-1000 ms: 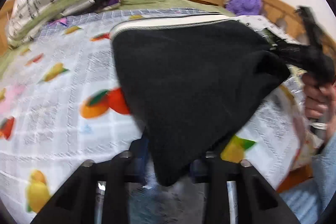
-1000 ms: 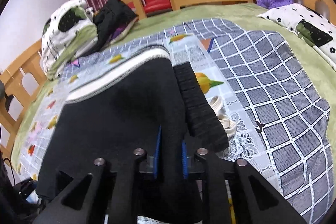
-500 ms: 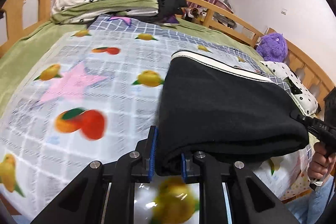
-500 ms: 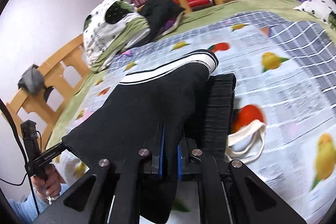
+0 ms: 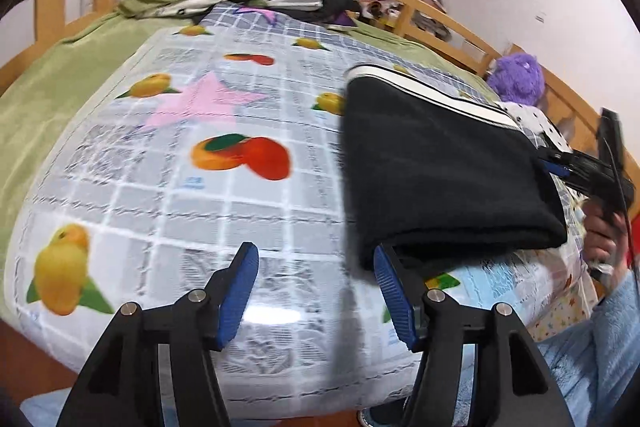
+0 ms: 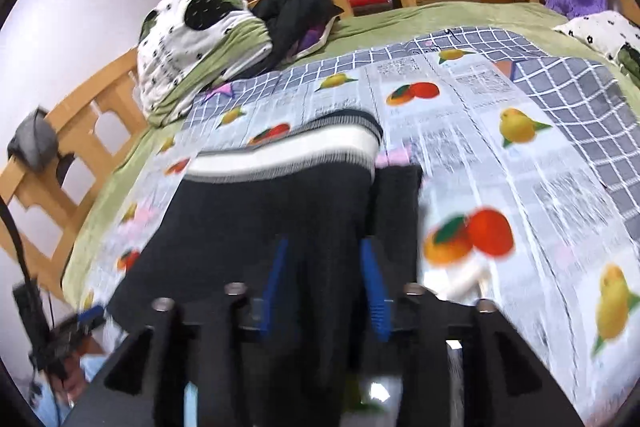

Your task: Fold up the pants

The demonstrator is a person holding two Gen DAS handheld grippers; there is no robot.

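Left gripper [image 5: 316, 291] fingers are spreading wide with only the fruit-print sheet [image 5: 168, 187] between them, the folded black fleece pants [image 5: 440, 171] just beside the right-hand pad, while the right gripper [image 6: 326, 287] is opening narrowly astride that soft slab, its white-striped waistband [image 6: 288, 155] pointing away up the bed.

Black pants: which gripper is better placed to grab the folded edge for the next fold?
Right, probably. The right gripper sits over the black pants with fabric between its opening jaws. The left gripper is opening over the bare fruit-print sheet, the pants just beside one finger.
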